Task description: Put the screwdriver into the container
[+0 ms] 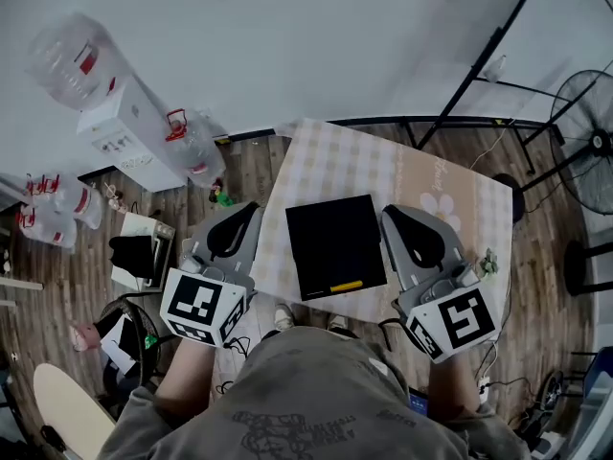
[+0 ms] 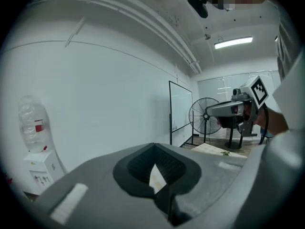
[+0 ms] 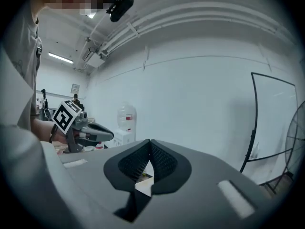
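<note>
No print or label here is legible.

I think I am looking into a plain work room, like an office or a lab. A water cooler stands at ten o'clock with spare water bottles near it. A big fan is at two o'clock, with a whiteboard on a stand nearby. There are bare white walls, a long ceiling light, a wood floor and loose cables at five o'clock.
</note>
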`<state>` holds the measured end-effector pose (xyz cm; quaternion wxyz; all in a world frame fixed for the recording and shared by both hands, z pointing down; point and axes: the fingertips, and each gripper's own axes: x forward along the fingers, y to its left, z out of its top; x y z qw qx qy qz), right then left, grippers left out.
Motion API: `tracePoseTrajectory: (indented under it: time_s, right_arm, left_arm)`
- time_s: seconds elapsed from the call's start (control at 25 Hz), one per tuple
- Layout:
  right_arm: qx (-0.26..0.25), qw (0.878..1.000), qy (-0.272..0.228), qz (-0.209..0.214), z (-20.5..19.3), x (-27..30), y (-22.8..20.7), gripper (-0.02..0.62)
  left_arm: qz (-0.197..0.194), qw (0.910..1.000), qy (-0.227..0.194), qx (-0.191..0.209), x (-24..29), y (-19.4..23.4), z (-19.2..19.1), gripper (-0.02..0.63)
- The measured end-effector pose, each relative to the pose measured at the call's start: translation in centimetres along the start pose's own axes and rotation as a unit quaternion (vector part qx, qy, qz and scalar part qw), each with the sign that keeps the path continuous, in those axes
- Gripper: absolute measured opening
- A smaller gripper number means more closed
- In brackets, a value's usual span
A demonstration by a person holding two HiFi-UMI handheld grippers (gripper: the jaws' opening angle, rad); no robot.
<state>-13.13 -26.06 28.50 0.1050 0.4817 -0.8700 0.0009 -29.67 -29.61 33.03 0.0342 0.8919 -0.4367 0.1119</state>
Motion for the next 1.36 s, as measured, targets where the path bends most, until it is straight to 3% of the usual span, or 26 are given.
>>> tracePoseTrajectory:
  time_s: [0.32,1.04,1.36]
  right_arm:
    - [0.03,0.996,-0.082,-0.029,4.4,-4.0,-0.3,0.028]
    - [0.037,0.996,-0.069,-0.041,2.8,-5.1,-0.6,0.028]
    - [0.026,0.997,-0.063,-0.041,3.1,-5.1,-0.3,0.028]
  left_arm:
    - [0.01,0.9986,-0.048,0.017,-2.5,-0.6,5.3,0.0]
    - [-0.007,0.9987,-0.049,0.017,-2.6,-2.1,5.5,0.0]
    - [0.008,0.9991,-0.041,0.006,-3.3,-1.5,5.3,0.0]
